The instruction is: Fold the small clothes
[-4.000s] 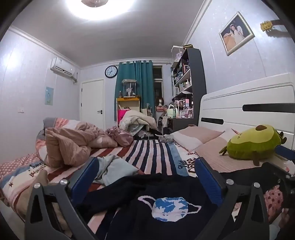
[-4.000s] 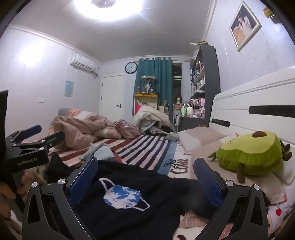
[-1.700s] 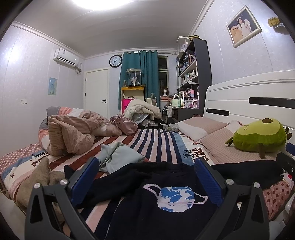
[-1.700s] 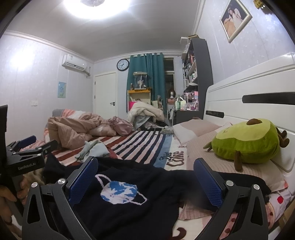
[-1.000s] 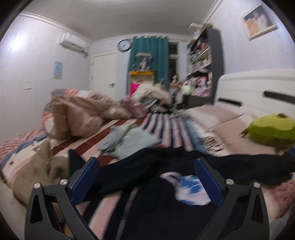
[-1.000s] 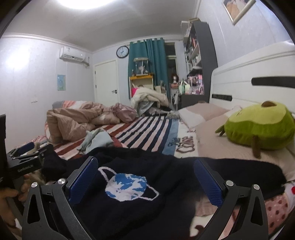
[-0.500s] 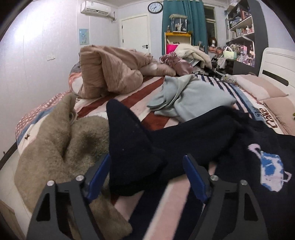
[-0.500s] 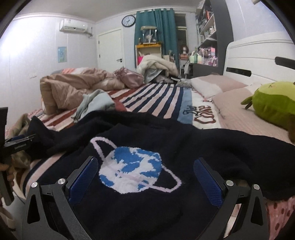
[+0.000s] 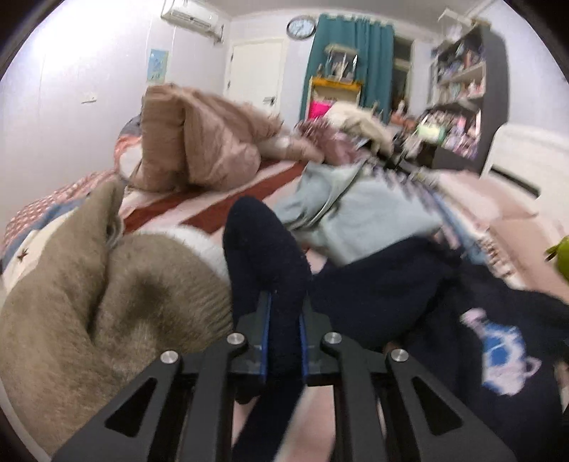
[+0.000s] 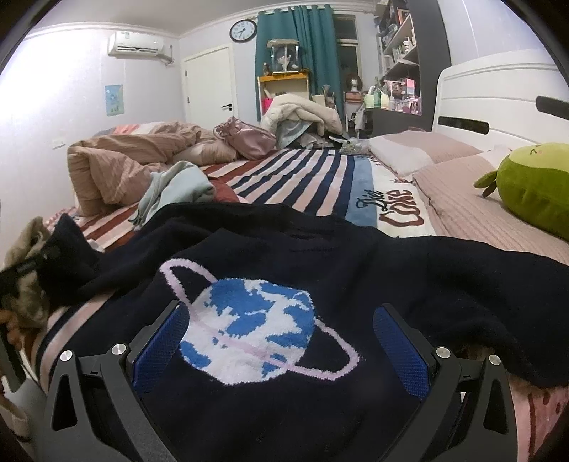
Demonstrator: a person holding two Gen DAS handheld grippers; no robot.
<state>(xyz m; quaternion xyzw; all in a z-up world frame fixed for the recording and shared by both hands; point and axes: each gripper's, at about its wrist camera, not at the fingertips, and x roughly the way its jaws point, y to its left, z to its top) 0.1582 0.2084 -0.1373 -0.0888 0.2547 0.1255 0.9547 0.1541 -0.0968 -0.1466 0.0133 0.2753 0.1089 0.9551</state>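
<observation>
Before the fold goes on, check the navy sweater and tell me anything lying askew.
The navy sweater is not flat. Its sleeve stands bunched upward, pinched in the left hand-held gripper, and drapes against the tan fleece garment. The collar edge looks rumpled. The right hand-held gripper is open over the planet motif.

A cluttered bedroom with pale lilac walls [image 10: 71, 71] and a wide bed.

A white wall-mounted air conditioner [image 10: 136, 43] hangs above a white panelled door [image 10: 210, 83]; a round black-rimmed wall clock [image 10: 243, 30] sits beside teal curtains [image 10: 313, 42]. A tall dark bookshelf [image 10: 405, 53] stands near the white slatted headboard [image 10: 498, 103]. The bed wears a pink-and-navy striped cover [image 10: 302, 177].
</observation>
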